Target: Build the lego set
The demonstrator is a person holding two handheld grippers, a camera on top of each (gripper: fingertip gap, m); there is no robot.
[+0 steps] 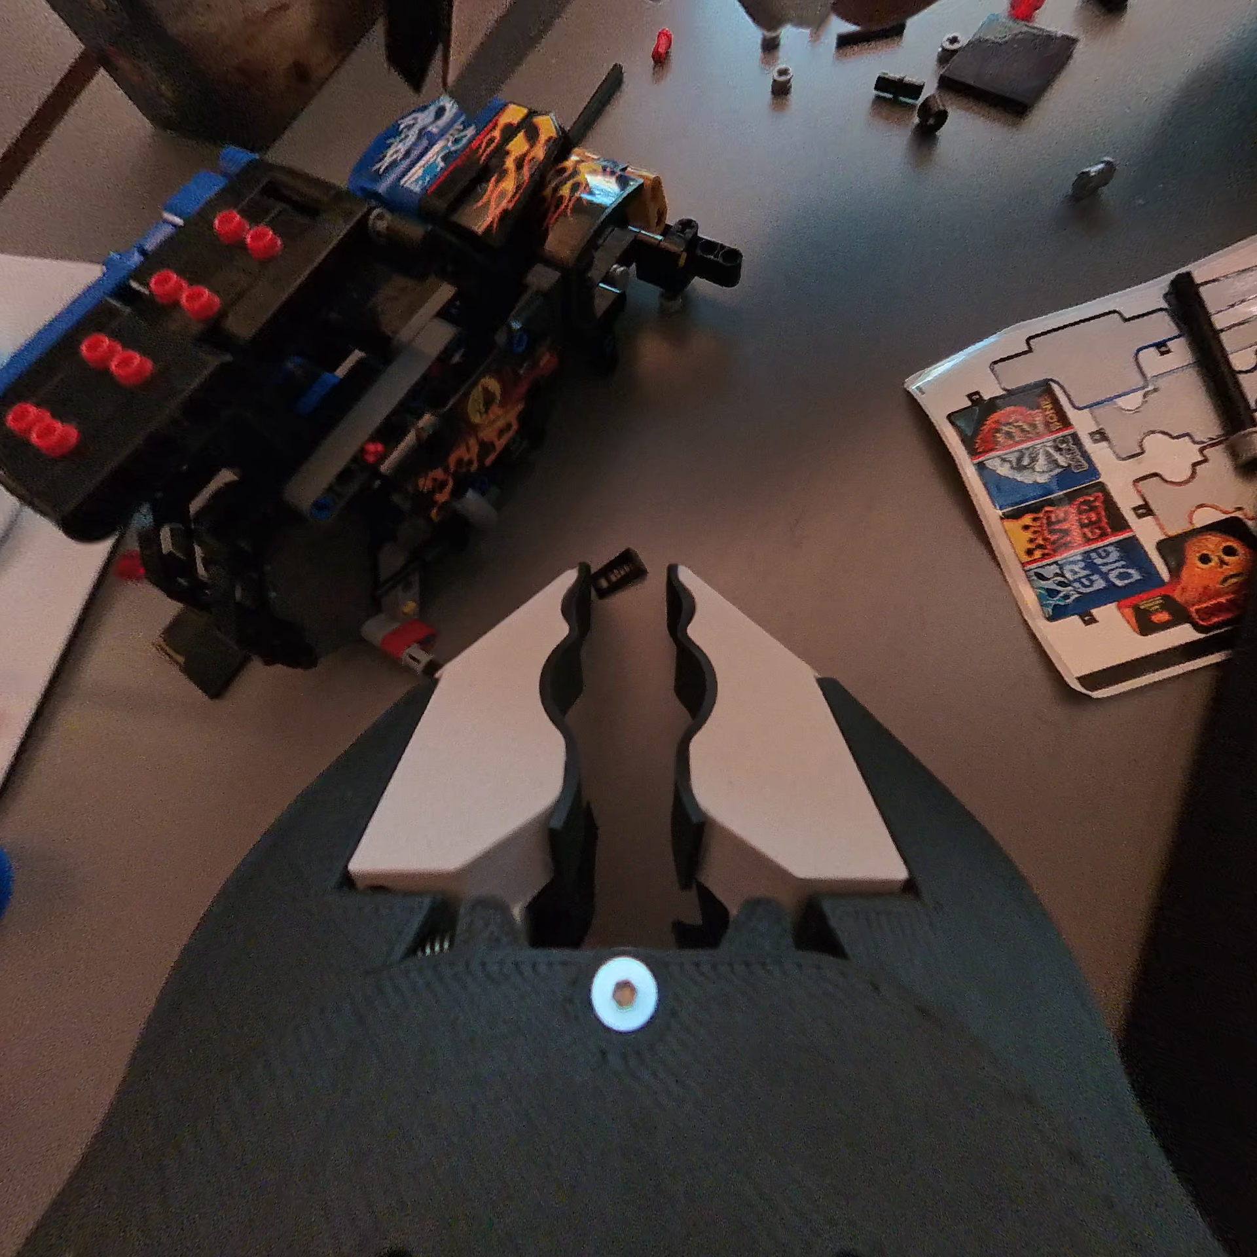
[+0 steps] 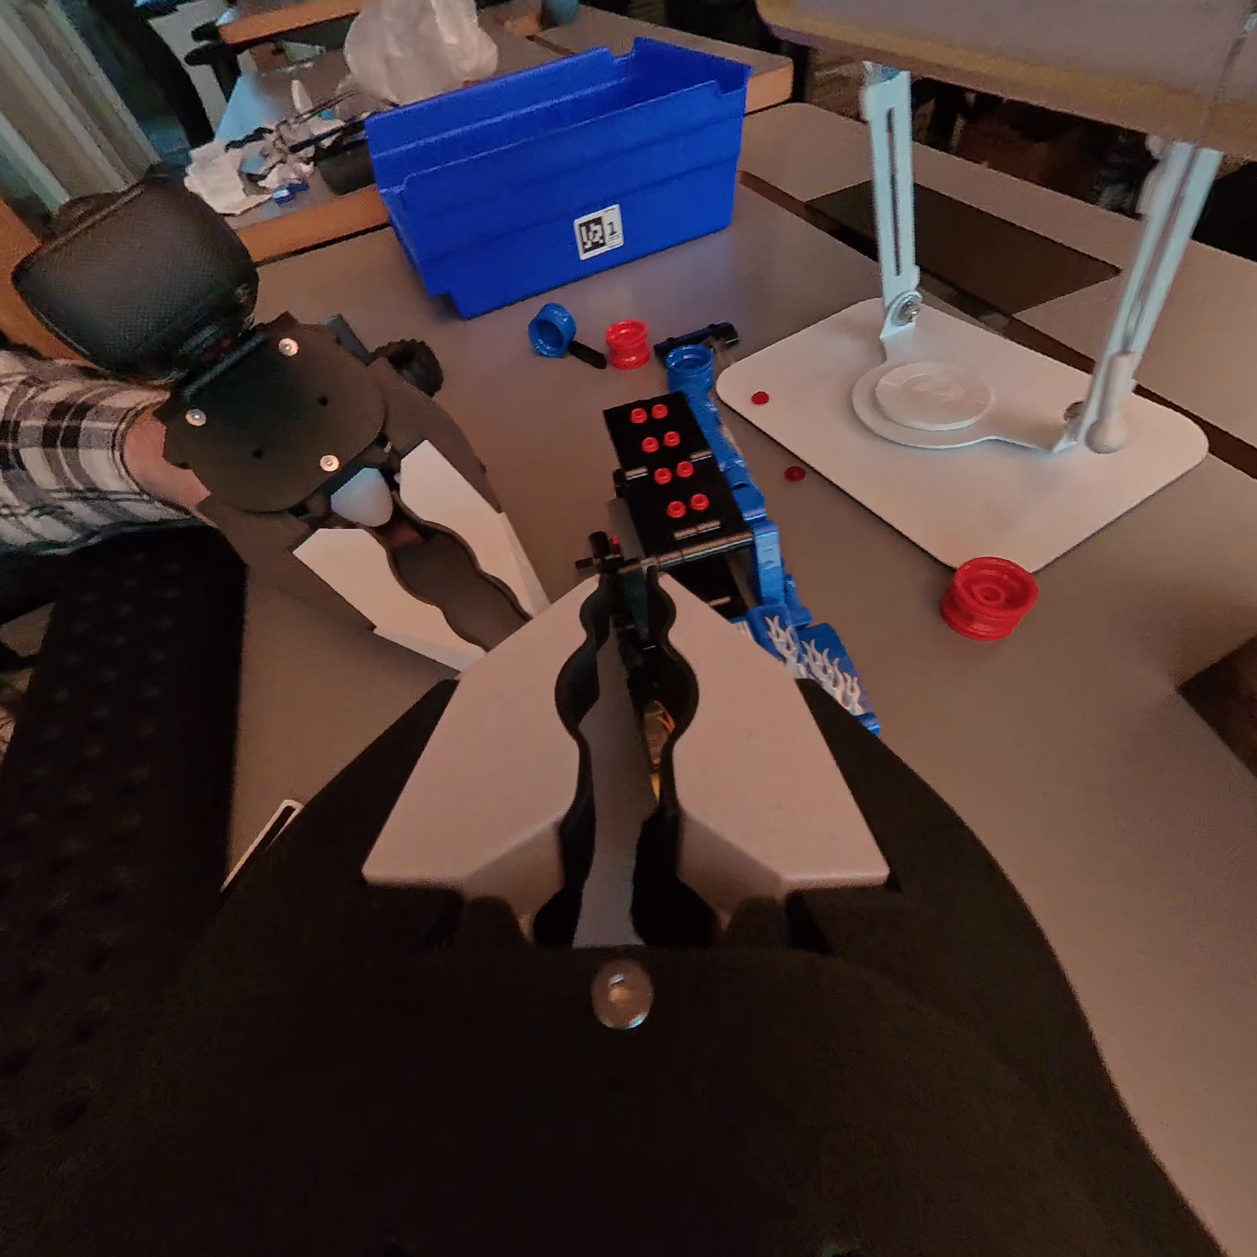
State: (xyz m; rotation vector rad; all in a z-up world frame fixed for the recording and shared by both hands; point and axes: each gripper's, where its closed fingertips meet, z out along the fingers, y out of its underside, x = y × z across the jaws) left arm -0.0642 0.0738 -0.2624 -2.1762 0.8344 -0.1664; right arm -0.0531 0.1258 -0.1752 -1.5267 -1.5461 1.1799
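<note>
The lego vehicle (image 1: 326,354), black with blue sides, flame stickers and red studs, stands on the grey table (image 1: 782,422). My left gripper (image 1: 626,578) is open beside it. A small black piece (image 1: 617,573) sits against the left fingertip, and the pads do not press it. In the right wrist view my right gripper (image 2: 626,585) is shut on a black part (image 2: 632,612) at the near end of the vehicle (image 2: 680,476). The left gripper (image 2: 476,598) shows there, open, just left of the vehicle.
A sticker sheet (image 1: 1088,503) lies at the right, with small loose parts (image 1: 898,88) beyond it. A blue bin (image 2: 558,177), blue (image 2: 552,330) and red (image 2: 990,598) wheels and a white stand base (image 2: 952,476) surround the vehicle. A person's plaid sleeve (image 2: 61,435) is at the left. One gripper's finger ends stand about 10 cm off the other's.
</note>
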